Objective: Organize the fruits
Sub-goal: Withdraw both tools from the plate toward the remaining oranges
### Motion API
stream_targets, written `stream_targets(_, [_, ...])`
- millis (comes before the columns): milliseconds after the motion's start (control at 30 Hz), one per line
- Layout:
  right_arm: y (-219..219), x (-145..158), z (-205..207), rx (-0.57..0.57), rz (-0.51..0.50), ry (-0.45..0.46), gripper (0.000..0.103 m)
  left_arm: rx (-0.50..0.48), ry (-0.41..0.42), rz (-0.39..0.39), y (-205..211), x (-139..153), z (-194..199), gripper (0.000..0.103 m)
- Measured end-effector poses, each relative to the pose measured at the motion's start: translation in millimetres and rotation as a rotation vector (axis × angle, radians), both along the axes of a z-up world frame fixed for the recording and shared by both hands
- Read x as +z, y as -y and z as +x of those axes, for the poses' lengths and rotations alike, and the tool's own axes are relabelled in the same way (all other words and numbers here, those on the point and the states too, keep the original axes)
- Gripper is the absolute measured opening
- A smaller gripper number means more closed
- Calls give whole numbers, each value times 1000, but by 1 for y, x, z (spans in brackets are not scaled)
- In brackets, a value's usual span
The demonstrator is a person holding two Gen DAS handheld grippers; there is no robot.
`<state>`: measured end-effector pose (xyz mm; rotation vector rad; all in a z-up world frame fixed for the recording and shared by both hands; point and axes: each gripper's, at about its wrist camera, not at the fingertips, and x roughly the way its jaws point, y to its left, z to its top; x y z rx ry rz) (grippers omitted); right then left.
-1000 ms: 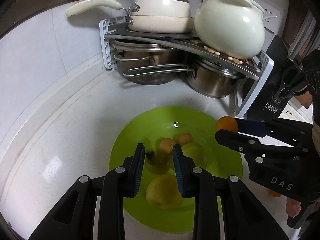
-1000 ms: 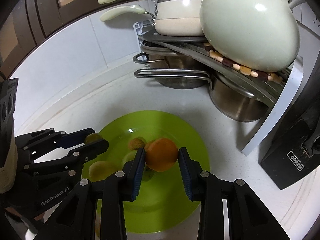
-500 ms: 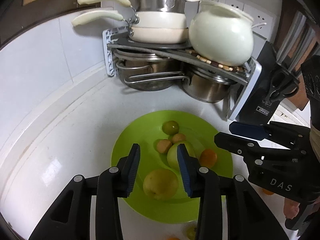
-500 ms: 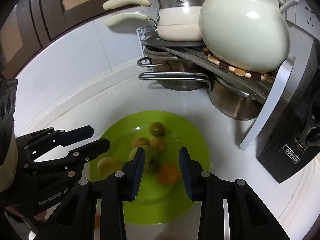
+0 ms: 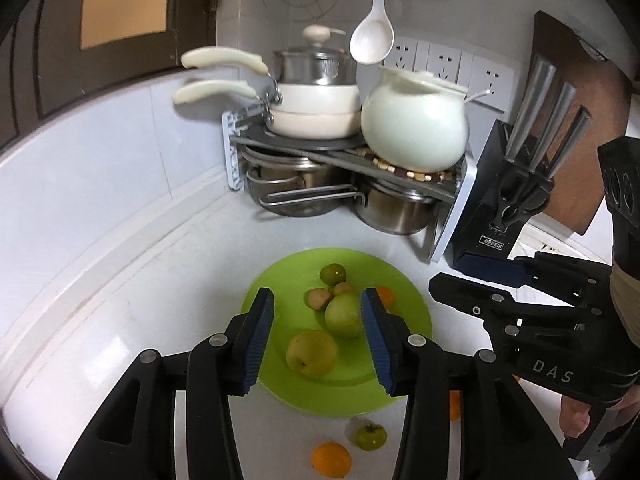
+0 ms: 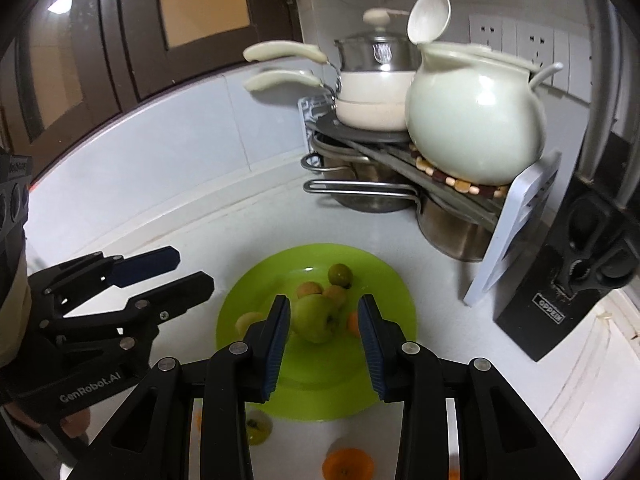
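Note:
A lime green plate (image 5: 280,280) (image 6: 384,280) lies on the white counter and holds several fruits: a green apple (image 5: 344,314) (image 6: 316,318), a yellow-green fruit (image 5: 312,354), a small dark green fruit (image 5: 333,274) (image 6: 340,275), two small brown fruits (image 5: 317,299) and a small orange (image 5: 385,295) (image 6: 353,323). My left gripper (image 5: 317,338) is open and empty, above the plate's near side. My right gripper (image 6: 322,340) is open and empty above the plate too. An orange (image 5: 331,459) (image 6: 347,465) and a small green fruit (image 5: 371,436) lie on the counter in front of the plate.
A corner rack (image 5: 340,160) holds cream pans, steel pots and a large white ceramic pot (image 5: 414,128). A black knife block (image 5: 508,200) stands to the right. A white spoon (image 5: 372,36) hangs on the wall. Tiled walls close the corner.
My right gripper opened and let go of the small orange, which now lies on the plate. Both grippers drew back and up from the plate.

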<state>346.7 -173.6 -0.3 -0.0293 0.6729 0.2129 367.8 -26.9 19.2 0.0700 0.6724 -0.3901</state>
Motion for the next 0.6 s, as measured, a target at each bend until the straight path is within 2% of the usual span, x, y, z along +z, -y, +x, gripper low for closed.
stream_targets(600, [-1,12,-69,-48,-41,108,65,87,108,38,-20,18,-77,72])
